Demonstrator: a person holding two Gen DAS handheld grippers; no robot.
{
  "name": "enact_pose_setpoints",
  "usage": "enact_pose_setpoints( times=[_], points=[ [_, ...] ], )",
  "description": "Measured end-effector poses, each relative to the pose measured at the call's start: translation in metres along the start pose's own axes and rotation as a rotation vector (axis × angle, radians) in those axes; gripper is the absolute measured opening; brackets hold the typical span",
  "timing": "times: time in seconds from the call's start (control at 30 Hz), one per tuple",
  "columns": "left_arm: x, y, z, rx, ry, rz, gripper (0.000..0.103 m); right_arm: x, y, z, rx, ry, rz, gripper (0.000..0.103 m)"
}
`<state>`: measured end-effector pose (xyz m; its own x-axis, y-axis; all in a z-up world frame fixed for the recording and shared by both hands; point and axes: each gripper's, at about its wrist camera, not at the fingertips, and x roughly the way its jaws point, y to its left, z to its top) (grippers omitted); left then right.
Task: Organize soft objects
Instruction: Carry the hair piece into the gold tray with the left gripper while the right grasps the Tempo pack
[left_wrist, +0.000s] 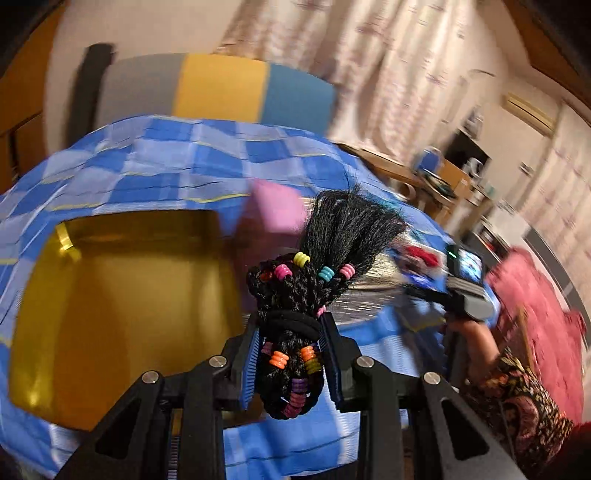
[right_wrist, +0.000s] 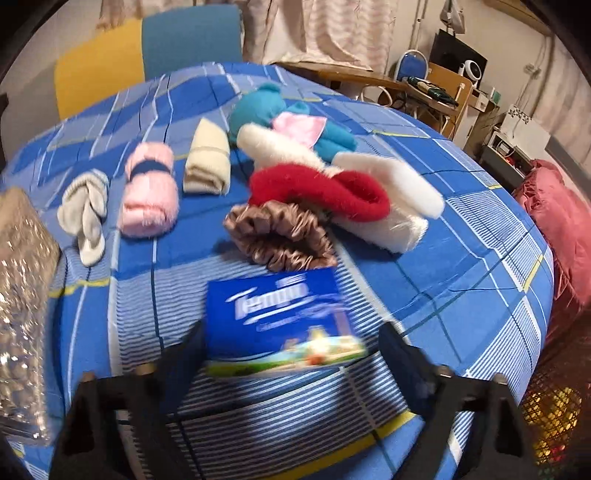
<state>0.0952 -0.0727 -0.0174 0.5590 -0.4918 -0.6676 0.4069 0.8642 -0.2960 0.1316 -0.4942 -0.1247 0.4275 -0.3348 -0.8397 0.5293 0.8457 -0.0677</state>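
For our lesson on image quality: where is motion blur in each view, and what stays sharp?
Left wrist view: room and checked cloth smeared, beaded braid bundle crisp. Right wrist view: tissue pack and fingers blurred, red fluffy piece clearer.

Warm, fairly dim indoor light fills both views, and its source stays out of sight. Motion blur smears the far curtains and the room on the right in the left wrist view; the near braided hair bundle stays sharp. In the right wrist view the tissue pack and near fingers blur. Fisheye bending curves the checked cloth, with dark corners.
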Motion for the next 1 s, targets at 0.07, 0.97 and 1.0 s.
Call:
enact_pose_setpoints(
  times=[0.07,0.97,1.0],
  points=[
    [-0.004,0.023,0.0,-0.048,-0.005,0.027,0.03,-0.002,0.001,-0.002,-0.003,-0.014,-0.009,0.076],
    [0.056,0.223,0.038,-0.406,0.068,0.311,0.037,-0.188,0.001,-0.045,0.074,-0.29,0.09,0.075],
    [0.054,0.225,0.038,-0.42,0.067,0.316,0.043,-0.192,0.003,-0.046,0.076,-0.293,0.098,0.075]
  ],
)
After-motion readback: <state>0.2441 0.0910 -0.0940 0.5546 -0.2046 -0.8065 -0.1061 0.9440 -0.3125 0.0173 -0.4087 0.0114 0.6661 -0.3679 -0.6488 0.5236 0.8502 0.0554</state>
